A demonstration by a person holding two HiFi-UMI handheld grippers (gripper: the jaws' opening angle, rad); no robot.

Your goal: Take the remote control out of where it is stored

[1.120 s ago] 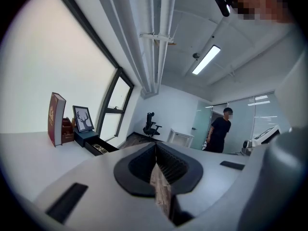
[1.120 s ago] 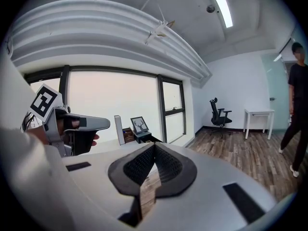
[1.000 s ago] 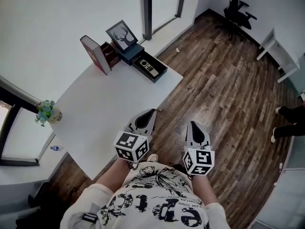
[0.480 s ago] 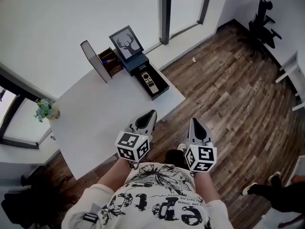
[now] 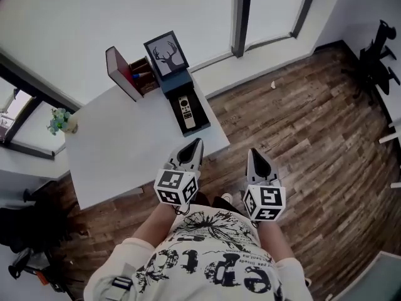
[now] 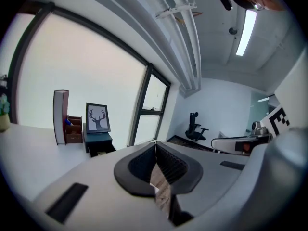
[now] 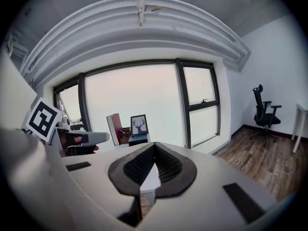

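Observation:
A pale remote control [image 5: 185, 111] lies in the open dark drawer [image 5: 195, 125] of a small dark blue box at the far side of the white table [image 5: 125, 149]. On that box stands a framed deer picture [image 5: 166, 53]. My left gripper [image 5: 196, 144] is shut and empty. It hangs over the table's near edge and points toward the drawer, well short of it. The right gripper [image 5: 252, 153] is also shut and empty, out over the wooden floor beside the table. In the left gripper view the box [image 6: 98, 141] and picture [image 6: 97, 118] stand ahead to the left.
A red upright box [image 5: 122, 73] with a brown organiser stands left of the blue box. A small potted plant [image 5: 62, 121] sits at the table's left corner. A dark window post [image 5: 241, 17] rises behind, and an office chair [image 5: 379, 61] stands far right on the wooden floor.
The view has swung, so the table and open drawer now lie more squarely ahead of both grippers and a little nearer. Both grippers have stayed shut.

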